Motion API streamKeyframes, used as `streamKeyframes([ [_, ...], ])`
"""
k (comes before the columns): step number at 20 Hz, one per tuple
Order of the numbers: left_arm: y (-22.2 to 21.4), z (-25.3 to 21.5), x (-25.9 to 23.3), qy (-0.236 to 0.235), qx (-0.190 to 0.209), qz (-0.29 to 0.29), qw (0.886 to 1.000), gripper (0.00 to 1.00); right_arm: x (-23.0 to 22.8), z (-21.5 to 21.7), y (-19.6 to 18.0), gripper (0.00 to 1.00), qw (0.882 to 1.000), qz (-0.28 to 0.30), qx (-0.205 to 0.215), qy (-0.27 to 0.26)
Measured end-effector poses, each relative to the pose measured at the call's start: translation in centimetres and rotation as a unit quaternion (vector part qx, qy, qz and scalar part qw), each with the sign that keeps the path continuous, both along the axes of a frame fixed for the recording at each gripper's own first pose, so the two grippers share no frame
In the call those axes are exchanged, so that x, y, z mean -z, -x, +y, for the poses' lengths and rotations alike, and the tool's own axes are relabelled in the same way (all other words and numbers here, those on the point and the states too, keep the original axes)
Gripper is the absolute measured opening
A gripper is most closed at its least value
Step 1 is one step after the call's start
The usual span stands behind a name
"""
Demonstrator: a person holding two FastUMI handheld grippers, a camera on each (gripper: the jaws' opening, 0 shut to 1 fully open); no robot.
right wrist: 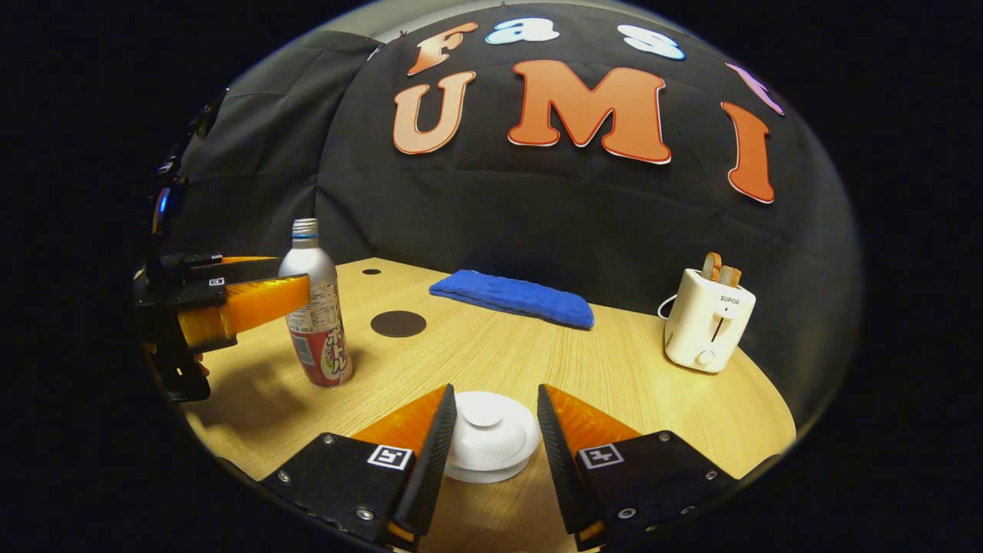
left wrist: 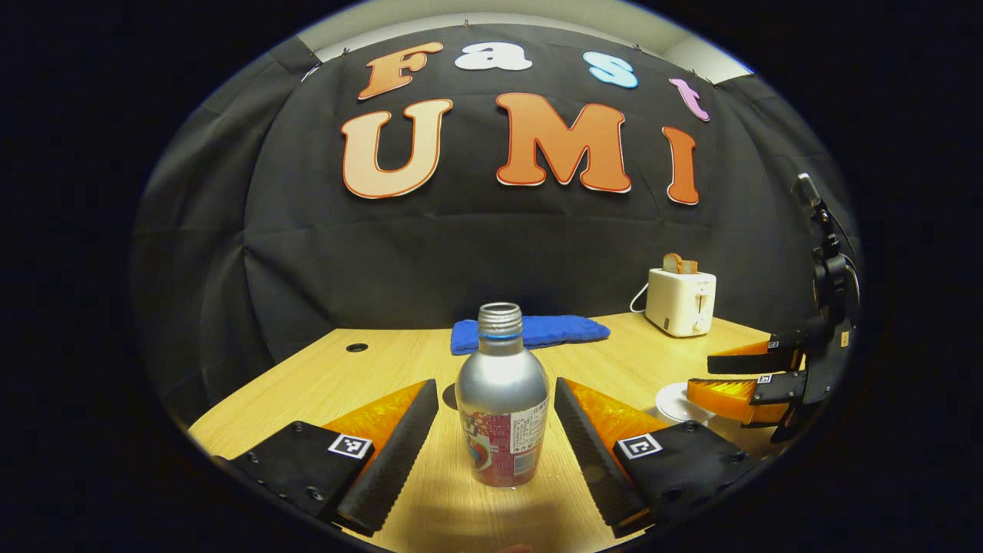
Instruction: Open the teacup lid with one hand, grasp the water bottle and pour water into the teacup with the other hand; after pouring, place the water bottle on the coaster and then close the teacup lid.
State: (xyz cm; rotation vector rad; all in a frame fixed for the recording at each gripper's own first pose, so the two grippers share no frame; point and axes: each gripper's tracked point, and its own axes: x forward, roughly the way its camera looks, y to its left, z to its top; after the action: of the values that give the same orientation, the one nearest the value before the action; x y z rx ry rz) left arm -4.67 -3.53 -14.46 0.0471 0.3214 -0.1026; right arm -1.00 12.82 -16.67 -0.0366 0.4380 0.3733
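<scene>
A silver water bottle (left wrist: 499, 399) with a red label and no cap stands upright on the wooden table. My left gripper (left wrist: 495, 384) is open, one finger on each side of the bottle with a gap at both. From the right gripper view, the bottle (right wrist: 315, 307) stands at the left with the left gripper (right wrist: 257, 288) straddling it. The white teacup lid (right wrist: 488, 434) with its round knob sits on the cup, low between the open fingers of my right gripper (right wrist: 494, 392). The dark round coaster (right wrist: 398, 323) lies just beyond the bottle.
A folded blue towel (right wrist: 511, 298) lies at the back of the table. A white toaster (right wrist: 708, 321) with bread in it stands at the back right. In the left gripper view the right gripper (left wrist: 756, 376) hovers over the teacup lid (left wrist: 680, 401) at the right edge.
</scene>
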Motion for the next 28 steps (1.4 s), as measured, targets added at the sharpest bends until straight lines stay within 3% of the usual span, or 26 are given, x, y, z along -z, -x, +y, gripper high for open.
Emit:
streamKeyframes([
  [2, -0.1, 0.0, 0.7, 0.002, 0.000, 0.006, 1.000, 1.00, 0.5, 0.1, 0.0, 0.59, 1.000, 0.008, -0.003, -0.001],
  [3, 0.0, -0.1, 0.9, 0.004, 0.000, 0.008, 1.000, 1.00, 0.7, 0.3, -0.1, 0.51, 1.000, 0.011, -0.004, -0.006],
  [4, 0.0, -0.1, 1.1, 0.006, 0.001, 0.011, 1.000, 1.00, 0.7, 0.4, -0.2, 0.52, 1.000, 0.014, -0.005, -0.012],
  [17, -0.4, -0.9, 3.5, 0.007, 0.008, 0.037, 0.999, 1.00, 0.3, 0.9, -0.2, 0.20, 0.999, 0.018, -0.023, -0.036],
  [18, -0.5, -0.9, 3.6, 0.006, 0.007, 0.039, 0.999, 1.00, -0.2, 0.8, -0.3, 0.24, 0.999, 0.013, -0.023, -0.040],
  [21, -0.6, -0.7, 3.8, 0.003, 0.003, 0.043, 0.999, 1.00, -1.4, 0.1, -0.6, 0.24, 0.999, -0.006, -0.015, -0.048],
  [24, -1.1, -0.4, 3.8, 0.002, -0.001, 0.044, 0.999, 0.89, -2.4, -0.9, -0.8, 0.24, 0.998, -0.017, -0.004, -0.054],
  [28, -1.5, -0.3, 3.8, -0.012, -0.003, 0.045, 0.999, 0.86, -3.6, -2.6, -1.0, 0.23, 0.998, -0.031, 0.014, -0.059],
])
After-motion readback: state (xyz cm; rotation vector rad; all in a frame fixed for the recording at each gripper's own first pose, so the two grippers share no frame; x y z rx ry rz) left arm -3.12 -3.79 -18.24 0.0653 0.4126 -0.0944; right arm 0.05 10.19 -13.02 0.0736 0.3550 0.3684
